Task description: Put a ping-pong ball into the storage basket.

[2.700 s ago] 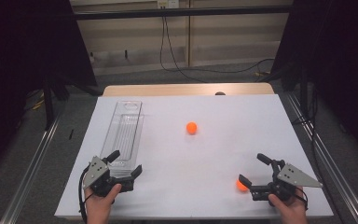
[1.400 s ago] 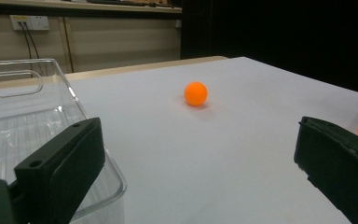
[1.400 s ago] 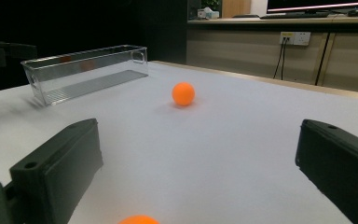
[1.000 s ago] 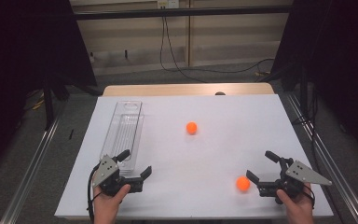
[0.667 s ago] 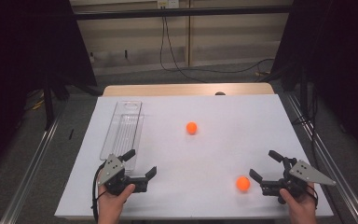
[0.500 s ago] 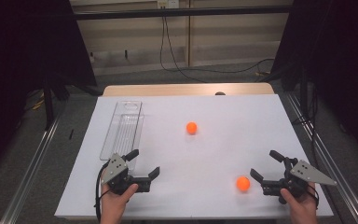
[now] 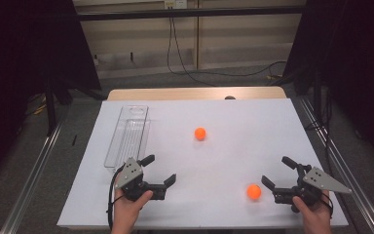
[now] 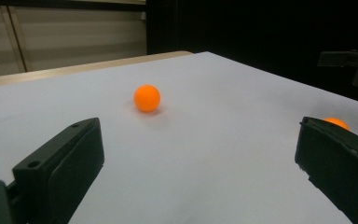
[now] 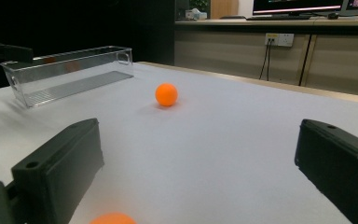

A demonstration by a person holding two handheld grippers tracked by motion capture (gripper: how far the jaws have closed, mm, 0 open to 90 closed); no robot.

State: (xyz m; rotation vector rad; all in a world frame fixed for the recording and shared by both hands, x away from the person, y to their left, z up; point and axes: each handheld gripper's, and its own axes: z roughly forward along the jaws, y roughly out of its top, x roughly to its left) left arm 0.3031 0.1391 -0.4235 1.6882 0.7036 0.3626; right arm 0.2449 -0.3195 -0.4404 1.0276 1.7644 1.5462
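Observation:
Two orange balls lie on the white table: one near the middle point(image 7: 200, 133) point(image 8: 147, 98) point(image 9: 166, 94), one at the front right point(image 7: 253, 192) point(image 8: 336, 123) point(image 9: 112, 218). A clear plastic tray point(image 7: 127, 135) point(image 9: 70, 72) stands empty at the left. My left gripper point(image 7: 158, 170) point(image 8: 200, 172) is open at the front left, just right of the tray's near end, and faces right. At the front right my right gripper point(image 7: 277, 173) point(image 9: 200, 172) is open, with the near ball just left of its jaws and nothing between them.
The table's front edge point(image 7: 199, 225) runs close below both hands. A wooden strip point(image 7: 195, 93) borders the far edge. Metal rails point(image 7: 34, 170) flank the table. Cables point(image 7: 190, 68) lie on the floor behind it.
My left gripper has moved right, away from the tray's near end, and turned toward the right. The right gripper has drawn back a little from the near ball. Both balls stay put.

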